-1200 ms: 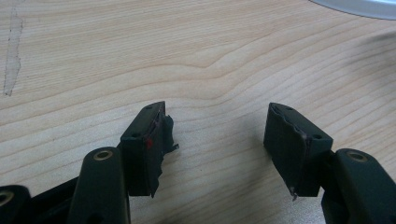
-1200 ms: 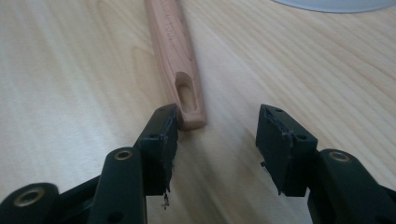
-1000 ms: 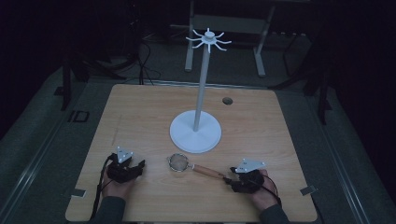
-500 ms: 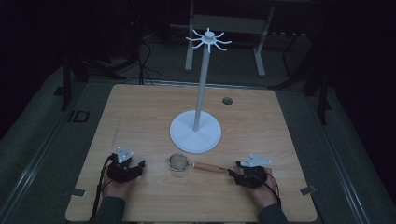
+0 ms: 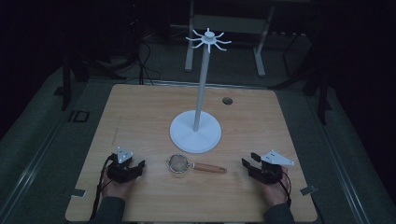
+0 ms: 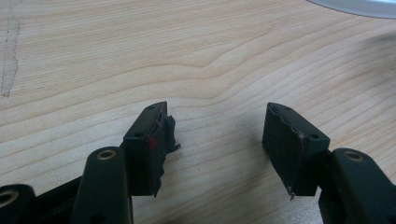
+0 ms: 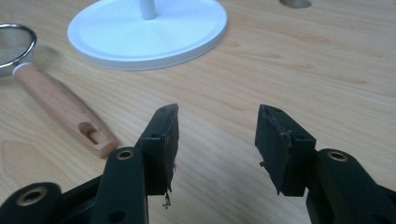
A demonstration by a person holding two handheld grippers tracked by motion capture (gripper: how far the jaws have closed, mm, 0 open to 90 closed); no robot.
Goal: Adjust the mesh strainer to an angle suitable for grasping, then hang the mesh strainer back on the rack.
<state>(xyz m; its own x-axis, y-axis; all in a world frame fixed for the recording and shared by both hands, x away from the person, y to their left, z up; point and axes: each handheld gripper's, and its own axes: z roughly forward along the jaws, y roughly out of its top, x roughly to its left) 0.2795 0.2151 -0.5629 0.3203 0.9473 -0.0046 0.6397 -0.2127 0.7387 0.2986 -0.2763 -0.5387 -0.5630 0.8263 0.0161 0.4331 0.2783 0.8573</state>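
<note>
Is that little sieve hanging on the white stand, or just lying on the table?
Lying on the table. The sieve rests flat before the stand's base, wooden handle toward the right tool.

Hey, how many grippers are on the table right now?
2. The left gripper sits near the table's front left, the right gripper near its front right, with the strainer lying between them. Both are open.

Right hand-held gripper [image 7: 217,140] jaws spread wide, nothing between them, low over the wooden bench [image 7: 289,70]. White round stand base [image 7: 147,32] beyond the jaws. Left of the base, a mesh strainer [image 7: 14,44]; its wooden handle [image 7: 65,112] ends just beside the left jaw. Dark hole [image 7: 295,3] right of the base.
</note>
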